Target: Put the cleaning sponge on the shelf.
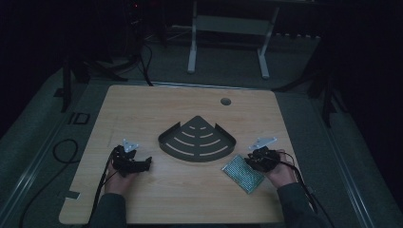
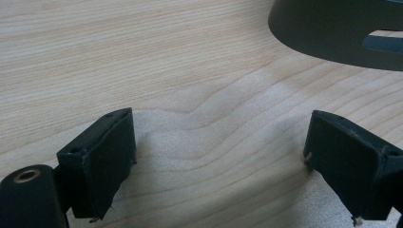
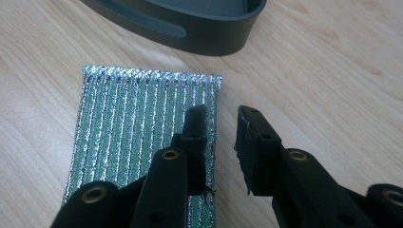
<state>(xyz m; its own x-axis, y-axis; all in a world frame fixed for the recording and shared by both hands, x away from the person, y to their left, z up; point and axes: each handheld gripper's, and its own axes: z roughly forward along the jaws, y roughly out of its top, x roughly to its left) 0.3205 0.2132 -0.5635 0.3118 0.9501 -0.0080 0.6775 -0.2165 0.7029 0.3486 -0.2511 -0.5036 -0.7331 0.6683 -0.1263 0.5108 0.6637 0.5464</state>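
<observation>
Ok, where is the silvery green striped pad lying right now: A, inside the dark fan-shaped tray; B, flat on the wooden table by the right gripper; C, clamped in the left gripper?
B: the silvery green pad lies flat on the table, outside the dark tray, right under the right gripper.

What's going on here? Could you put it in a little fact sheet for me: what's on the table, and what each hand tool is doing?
Surface: wooden table
Middle item: dark fan-shaped slotted tray, lying flat
Other item: shiny green-and-silver ribbed pad, flat, in front of the tray, apart from it
Left gripper: jaws wide open over bare wood, nothing between them
Right gripper: jaws partly open, over the pad's edge, one jaw above the pad, nothing gripped
</observation>
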